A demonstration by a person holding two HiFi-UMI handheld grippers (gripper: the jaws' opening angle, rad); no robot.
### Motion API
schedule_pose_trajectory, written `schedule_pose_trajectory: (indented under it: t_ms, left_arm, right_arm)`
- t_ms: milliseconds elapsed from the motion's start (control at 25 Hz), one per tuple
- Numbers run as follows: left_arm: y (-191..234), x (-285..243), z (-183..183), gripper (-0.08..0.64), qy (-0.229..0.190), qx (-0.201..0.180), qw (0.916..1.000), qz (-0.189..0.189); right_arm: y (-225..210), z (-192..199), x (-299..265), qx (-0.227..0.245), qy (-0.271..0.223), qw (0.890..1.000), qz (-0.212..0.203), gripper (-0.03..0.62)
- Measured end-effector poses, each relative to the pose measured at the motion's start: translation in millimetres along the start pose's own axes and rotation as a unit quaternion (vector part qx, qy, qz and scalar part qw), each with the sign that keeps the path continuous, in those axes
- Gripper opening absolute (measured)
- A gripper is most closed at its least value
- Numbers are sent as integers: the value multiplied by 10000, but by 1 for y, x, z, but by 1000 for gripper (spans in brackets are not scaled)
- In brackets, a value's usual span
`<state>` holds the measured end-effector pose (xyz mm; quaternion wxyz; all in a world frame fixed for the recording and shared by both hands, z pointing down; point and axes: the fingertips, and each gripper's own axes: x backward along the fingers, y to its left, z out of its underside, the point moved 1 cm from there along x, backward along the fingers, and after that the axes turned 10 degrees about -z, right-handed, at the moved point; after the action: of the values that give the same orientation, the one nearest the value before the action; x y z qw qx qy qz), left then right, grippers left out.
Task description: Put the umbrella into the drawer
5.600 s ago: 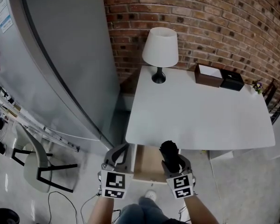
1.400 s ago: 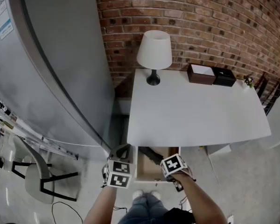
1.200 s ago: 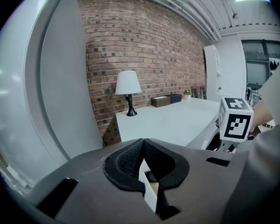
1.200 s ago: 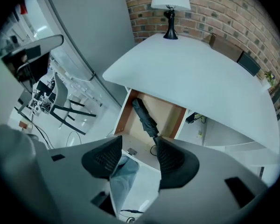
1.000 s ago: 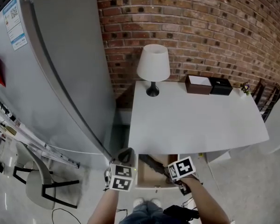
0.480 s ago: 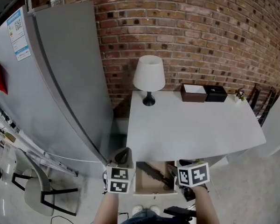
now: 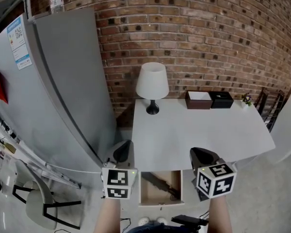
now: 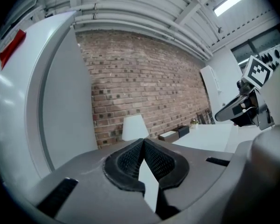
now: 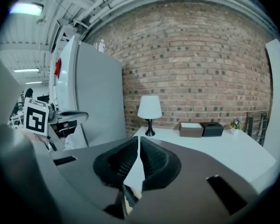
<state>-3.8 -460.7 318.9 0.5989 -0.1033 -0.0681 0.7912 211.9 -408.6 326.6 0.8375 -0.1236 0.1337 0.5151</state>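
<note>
Brick wall [image 7: 208,33] at the back, and against it a white tabletop [image 7: 199,130] with a lamp [image 7: 152,84] at its far left corner. Below the tabletop's near edge the drawer [image 7: 150,195] stands pulled out, and the dark umbrella [image 7: 157,182] lies slantwise inside. Off its near left corner, the left gripper [image 7: 122,152] has its jaws pressed together, empty. Over its near edge, the right gripper [image 7: 203,155] has jaws that have just been closing and meet on nothing.

Wooden drawer [image 7: 148,196], rough brick wall [image 7: 208,33]
</note>
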Motion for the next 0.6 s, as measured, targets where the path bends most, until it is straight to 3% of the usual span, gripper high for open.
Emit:
schedule_pose_trajectory:
  t_ms: [240, 440, 600]
  left_arm:
    - [9, 5, -52, 2, -739, -325, 9966, -139]
    - [18, 17, -91, 2, -1445, -445, 9881, -285]
    - [25, 25, -105, 2, -1698, -441, 9839, -348]
  right_arm:
    - [2, -55, 28, 661, -855, 9940, 159, 2]
    - [4, -84, 48, 1260, -1503, 9797, 420, 2]
    - [6, -98, 63, 1550, -1865, 9679, 663, 2]
